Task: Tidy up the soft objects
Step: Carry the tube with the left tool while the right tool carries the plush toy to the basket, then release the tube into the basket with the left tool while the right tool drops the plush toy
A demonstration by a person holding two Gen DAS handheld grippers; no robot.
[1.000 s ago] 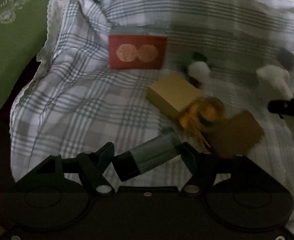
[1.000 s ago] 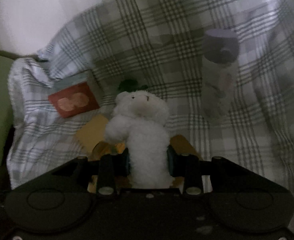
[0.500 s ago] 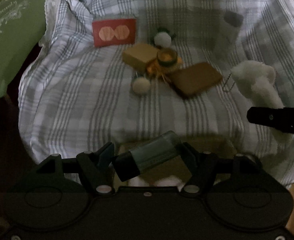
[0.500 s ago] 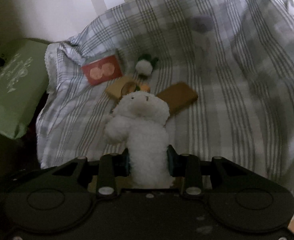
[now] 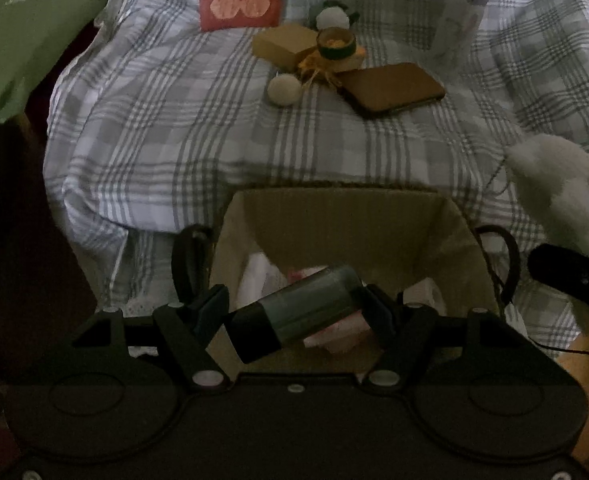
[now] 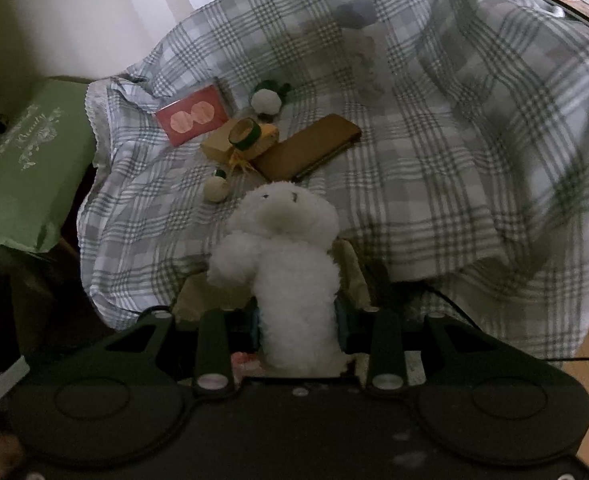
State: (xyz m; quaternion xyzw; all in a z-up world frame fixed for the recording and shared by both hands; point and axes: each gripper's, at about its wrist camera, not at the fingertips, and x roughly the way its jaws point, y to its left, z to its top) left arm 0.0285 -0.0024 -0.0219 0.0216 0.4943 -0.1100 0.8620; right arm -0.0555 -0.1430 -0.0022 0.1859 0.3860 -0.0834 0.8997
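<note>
My left gripper [image 5: 294, 308] is shut on a grey-blue tube with a black cap [image 5: 294, 312], held above an open cardboard box [image 5: 334, 216] with pale soft items inside. My right gripper [image 6: 298, 320] is shut on a white plush toy [image 6: 286, 248], upright over the box's edge [image 6: 350, 268]; the toy also shows at the right of the left wrist view [image 5: 554, 176]. Two small white pom-poms [image 5: 283, 88] [image 5: 332, 19] lie on the plaid cloth [image 5: 166, 120].
On the cloth lie a red card [image 5: 240, 5], a tan box [image 5: 282, 46], a small green-rimmed jar [image 5: 335, 42], a brown wallet [image 5: 394, 87] and a pale bottle [image 5: 458, 12]. A green package [image 5: 26, 28] sits at left. A cable [image 6: 454, 308] runs near the box.
Both grippers have pulled back from the cloth toward its near edge, carrying the tube and the plush. The cardboard box has come into full view under them.
</note>
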